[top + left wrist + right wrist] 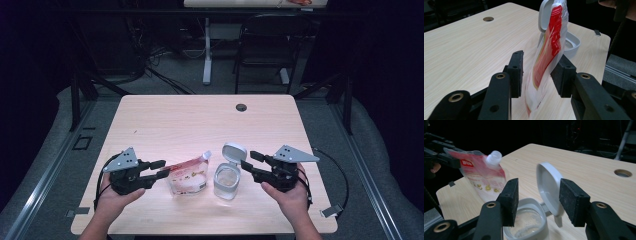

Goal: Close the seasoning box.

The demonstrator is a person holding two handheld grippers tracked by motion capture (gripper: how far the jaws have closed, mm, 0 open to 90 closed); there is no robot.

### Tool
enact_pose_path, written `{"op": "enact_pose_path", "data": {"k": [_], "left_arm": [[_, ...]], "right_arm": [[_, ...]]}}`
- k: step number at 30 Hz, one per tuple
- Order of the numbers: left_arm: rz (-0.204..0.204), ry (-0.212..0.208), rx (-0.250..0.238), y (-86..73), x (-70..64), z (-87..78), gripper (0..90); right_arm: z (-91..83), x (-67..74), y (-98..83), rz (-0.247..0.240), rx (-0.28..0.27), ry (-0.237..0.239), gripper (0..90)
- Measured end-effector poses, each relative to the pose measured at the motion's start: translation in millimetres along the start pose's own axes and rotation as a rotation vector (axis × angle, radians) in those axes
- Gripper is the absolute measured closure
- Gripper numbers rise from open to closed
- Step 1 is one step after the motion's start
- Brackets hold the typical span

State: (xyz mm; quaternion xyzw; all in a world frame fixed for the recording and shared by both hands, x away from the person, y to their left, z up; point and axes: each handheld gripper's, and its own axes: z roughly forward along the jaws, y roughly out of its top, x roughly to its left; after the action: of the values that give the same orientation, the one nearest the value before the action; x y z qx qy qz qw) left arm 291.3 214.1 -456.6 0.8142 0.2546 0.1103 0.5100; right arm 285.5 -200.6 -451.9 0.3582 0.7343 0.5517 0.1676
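A red-and-white spouted pouch (189, 177) stands on the table next to a clear container (226, 182) whose grey hinged lid (234, 151) is flipped up. My left gripper (162, 169) is at the pouch's left edge. In the left gripper view the pouch (549, 50) sits between the jaws of the left gripper (539, 67): the right pad touches it and the left pad stands clear, so the gripper is open. My right gripper (248, 162) hovers open just right of the container. In its view the lid (547, 187) shows between the spread pads, above the container (526, 222), with the pouch (481, 175) beyond.
The wooden table (200, 120) has a round cable hole (241, 107) near its far edge. A black chair (265, 45) and a desk leg stand on the floor beyond. A cable (342, 175) loops off the table's right edge.
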Motion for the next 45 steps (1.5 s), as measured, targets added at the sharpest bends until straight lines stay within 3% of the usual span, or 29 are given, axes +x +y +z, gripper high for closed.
{"op": "enact_pose_path", "data": {"k": [5, 12, 19, 26, 33, 45], "left_arm": [[-0.005, 0.004, 0.021, -1.0, 0.3, -5.5, 65.4], [-0.006, -0.009, 0.02, -1.6, -0.4, -8.2, 69.7], [-0.011, -0.011, 0.024, -2.6, 1.5, -8.7, 70.9], [-0.012, -0.014, 0.011, -3.5, 3.0, -8.4, 74.5], [-0.007, -0.018, -0.001, -1.3, 2.0, -7.8, 85.1], [0.022, 0.041, 0.003, 4.7, 7.0, -4.7, 88.4]], "right_arm": [[12.6, 12.5, 6.8, -0.025, -0.017, 0.043, 49.7], [36.5, 26.9, 14.8, -0.056, 0.021, 0.108, 48.7], [61.8, 32.1, 12.7, -0.065, 0.071, 0.152, 48.8], [78.6, 35.3, 12.4, -0.062, 0.072, 0.193, 48.6], [86.1, 39.7, 12.8, -0.064, 0.073, 0.213, 51.6], [82.9, 46.6, 15.6, -0.081, 0.066, 0.201, 56.0]]}}
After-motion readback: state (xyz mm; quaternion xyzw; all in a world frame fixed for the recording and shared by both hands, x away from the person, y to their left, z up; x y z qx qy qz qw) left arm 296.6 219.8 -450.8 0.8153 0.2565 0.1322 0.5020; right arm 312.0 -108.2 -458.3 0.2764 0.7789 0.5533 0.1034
